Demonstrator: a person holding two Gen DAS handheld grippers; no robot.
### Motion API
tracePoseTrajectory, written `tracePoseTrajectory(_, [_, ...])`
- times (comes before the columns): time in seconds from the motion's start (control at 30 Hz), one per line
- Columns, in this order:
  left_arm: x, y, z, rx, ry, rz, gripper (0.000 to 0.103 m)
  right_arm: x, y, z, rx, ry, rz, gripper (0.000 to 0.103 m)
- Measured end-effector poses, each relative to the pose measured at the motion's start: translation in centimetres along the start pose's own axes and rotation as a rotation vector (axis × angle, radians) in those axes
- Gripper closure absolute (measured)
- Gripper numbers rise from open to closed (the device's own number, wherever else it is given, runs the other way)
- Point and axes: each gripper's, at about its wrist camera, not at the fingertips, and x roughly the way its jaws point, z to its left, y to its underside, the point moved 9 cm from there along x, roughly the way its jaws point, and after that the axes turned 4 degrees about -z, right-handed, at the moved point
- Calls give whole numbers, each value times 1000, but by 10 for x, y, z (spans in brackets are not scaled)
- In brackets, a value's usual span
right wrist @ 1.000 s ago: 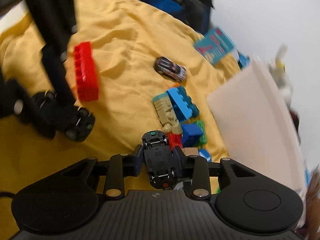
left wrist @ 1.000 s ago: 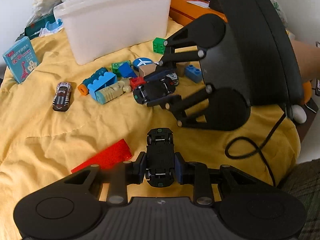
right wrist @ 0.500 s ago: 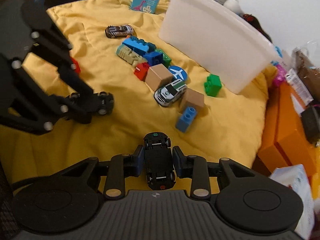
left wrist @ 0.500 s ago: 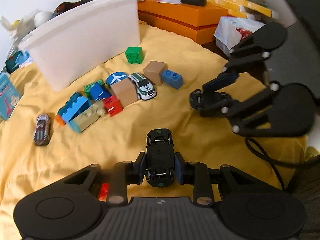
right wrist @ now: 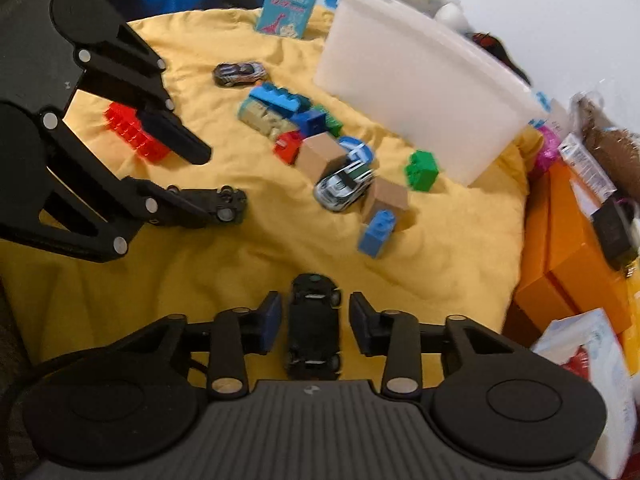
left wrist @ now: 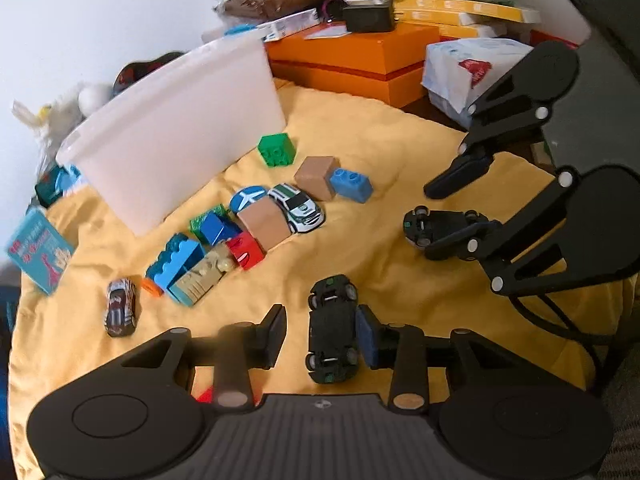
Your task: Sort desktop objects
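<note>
My left gripper [left wrist: 320,336] had its fingers spread over the yellow cloth [left wrist: 360,128]; a black toy car [left wrist: 331,340] lay upside down between them, its side against my right-hand pad [left wrist: 366,340] and a clear gap on the other side, so nothing was pinched; whether that car rested fully on the cloth I could not tell. Taking the white bin [left wrist: 176,136] as the landmark and going left to right in front of it: a teal card box [left wrist: 38,254] stood off its left end; a striped toy car [left wrist: 120,312] lay well in front of that end; a cluster of blue, tan, red and green blocks [left wrist: 208,252] sat just before its long wall; a white and green toy car [left wrist: 298,208] lay beside a brown cube [left wrist: 264,222]; a green block [left wrist: 277,150] sat near its right corner; a small blue brick [left wrist: 351,185] lay further right. My right gripper [right wrist: 314,322] also had its fingers apart, a second black toy car [right wrist: 314,326] lying wheels-up between them with gaps on both sides, well in front of the bin's right end; a red brick [right wrist: 134,136] showed far to the bin's left, beside my left gripper's finger.
</note>
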Motion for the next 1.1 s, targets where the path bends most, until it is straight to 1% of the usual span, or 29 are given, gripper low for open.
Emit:
tracePoseTrajectory(0.07, [5, 2, -5, 4, 23, 20, 64, 6, 5, 4, -26, 8, 23, 71])
tracePoseTrajectory(0.1, [7, 4, -8, 6, 32, 27, 65, 6, 5, 5, -36, 16, 17, 75])
tracePoseTrajectory(0.13, [9, 5, -11, 11, 34, 33, 65, 6, 6, 6, -36, 12, 17, 76])
tracePoseTrajectory(0.17, [11, 7, -12, 16, 29, 35, 69, 6, 5, 6, -26, 12, 18, 77])
tracePoseTrajectory(0.2, [15, 10, -12, 7, 26, 42, 70, 6, 6, 5, -13, 11, 21, 77])
tracePoseTrajectory(0.27, [16, 9, -7, -51, 38, 39, 70, 5, 6, 2, 23, 3, 29, 77])
tracePoseTrajectory(0.33, [14, 9, -5, -87, 53, 47, 71, 3, 6, -2, 89, -30, 36, 79])
tracePoseTrajectory(0.37, [14, 10, -2, -134, 78, 57, 71, 2, 6, -6, 165, -75, 38, 79])
tracePoseTrajectory(0.4, [13, 9, 1, -208, 116, 67, 71, -1, 5, -11, 265, -133, 36, 82])
tracePoseTrajectory(0.43, [12, 9, 6, -324, 186, 75, 71, -2, 5, -15, 359, -184, 34, 82])
tracePoseTrajectory(0.47, [12, 9, 9, -421, 254, 81, 71, -3, 5, -22, 487, -256, 27, 84])
tracePoseTrajectory(0.5, [13, 8, 12, -518, 329, 82, 71, -2, 5, -26, 585, -314, 23, 83])
tracePoseTrajectory(0.53, [14, 8, 16, -591, 368, 78, 71, -1, 6, -29, 670, -369, 21, 83])
tracePoseTrajectory(0.57, [17, 11, 22, -659, 384, 83, 71, 2, 6, -31, 739, -415, 19, 83])
tracePoseTrajectory(0.6, [21, 14, 26, -723, 410, 97, 71, 5, 6, -32, 789, -455, 24, 83])
tracePoseTrajectory(0.63, [28, 20, 29, -802, 449, 118, 71, 10, 7, -32, 826, -481, 26, 83])
tracePoseTrajectory(0.67, [33, 25, 31, -860, 469, 134, 70, 15, 9, -33, 860, -494, 32, 83])
tracePoseTrajectory(0.7, [35, 29, 35, -922, 492, 129, 70, 17, 11, -33, 878, -498, 35, 80])
tracePoseTrajectory(0.73, [34, 31, 37, -945, 488, 124, 70, 19, 12, -35, 888, -492, 37, 76])
tracePoseTrajectory(0.77, [31, 30, 38, -927, 458, 116, 70, 18, 15, -37, 888, -462, 40, 64])
tracePoseTrajectory(0.8, [28, 29, 39, -879, 413, 111, 70, 16, 17, -40, 867, -421, 33, 56])
tracePoseTrajectory(0.87, [21, 23, 39, -743, 305, 97, 70, 10, 18, -46, 799, -351, 13, 54])
tracePoseTrajectory(0.9, [17, 20, 40, -677, 261, 91, 70, 8, 18, -49, 778, -324, 8, 55])
tracePoseTrajectory(0.93, [15, 18, 42, -634, 233, 86, 69, 9, 18, -53, 760, -299, 7, 55])
tracePoseTrajectory(1.0, [12, 14, 42, -576, 194, 77, 69, 12, 22, -62, 734, -235, 21, 55])
tracePoseTrajectory(1.03, [11, 14, 43, -564, 185, 74, 67, 14, 25, -66, 732, -213, 36, 55])
tracePoseTrajectory(1.1, [11, 13, 47, -560, 173, 71, 67, 15, 30, -72, 738, -193, 49, 55])
